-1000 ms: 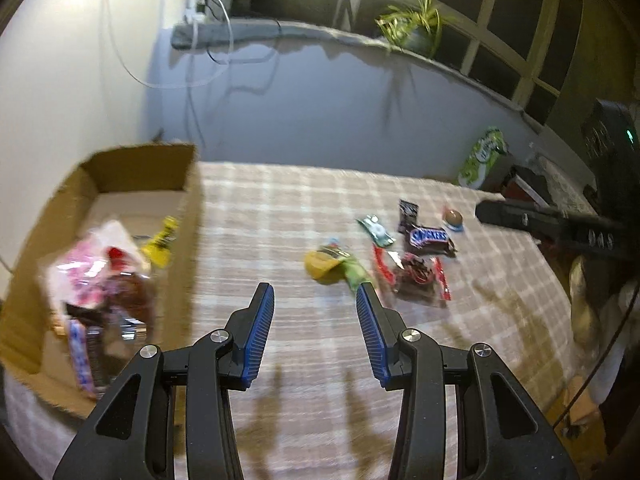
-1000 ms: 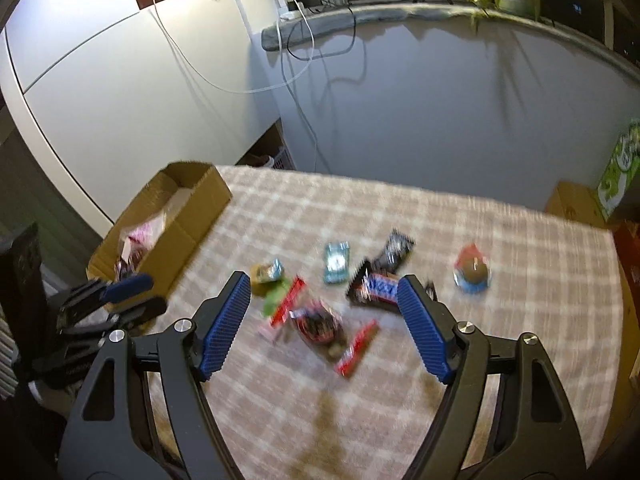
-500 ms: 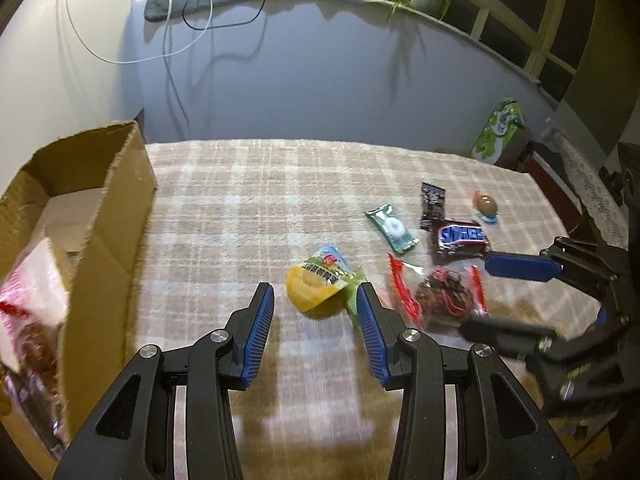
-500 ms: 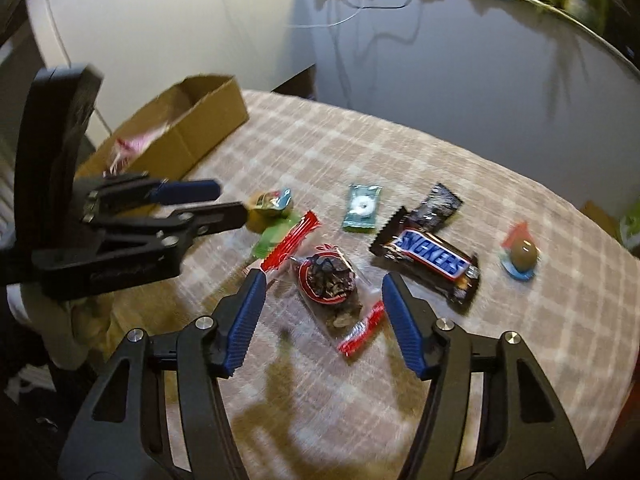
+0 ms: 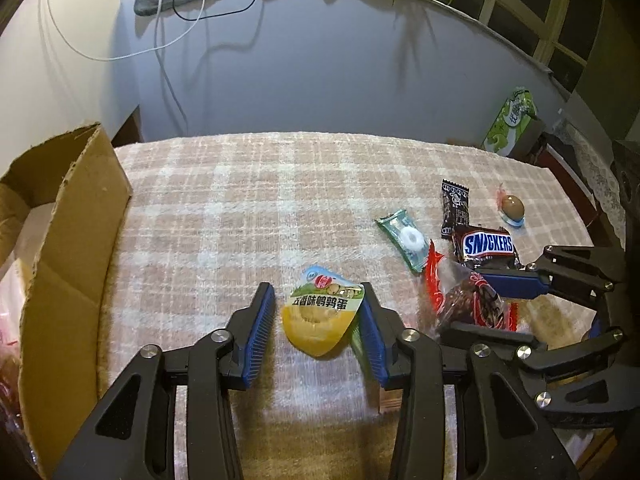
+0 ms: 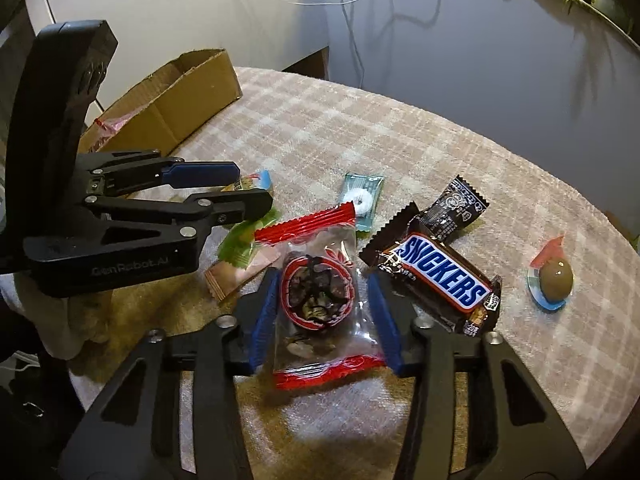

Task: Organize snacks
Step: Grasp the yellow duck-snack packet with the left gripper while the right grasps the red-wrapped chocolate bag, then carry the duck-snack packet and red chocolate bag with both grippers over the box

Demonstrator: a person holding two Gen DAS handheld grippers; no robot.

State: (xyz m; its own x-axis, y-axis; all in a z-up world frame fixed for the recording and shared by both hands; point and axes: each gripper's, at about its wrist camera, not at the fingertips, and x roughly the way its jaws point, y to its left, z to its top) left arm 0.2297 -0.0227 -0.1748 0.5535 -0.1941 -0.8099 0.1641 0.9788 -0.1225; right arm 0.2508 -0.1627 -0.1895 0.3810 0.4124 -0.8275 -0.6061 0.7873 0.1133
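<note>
Left gripper (image 5: 318, 320): angled down at the tablecloth (image 5: 240, 208), jaws just closing; yellow quail-egg pack (image 5: 320, 318) between them, right pad touching, left pad apart.
Right gripper (image 6: 322, 320): angled down, jaws just closing around the red-edged clear snack packet (image 6: 320, 300); contact unclear.
Snickers bar (image 6: 440, 280): beside right finger.
Cardboard box (image 5: 68, 264): left edge.

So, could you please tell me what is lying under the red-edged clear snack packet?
Under the red-edged packet, a tan wrapper pokes out at its left, with a green wrapper beside that. The checked tablecloth lies beneath. How far the tan wrapper reaches underneath is covered.
</note>
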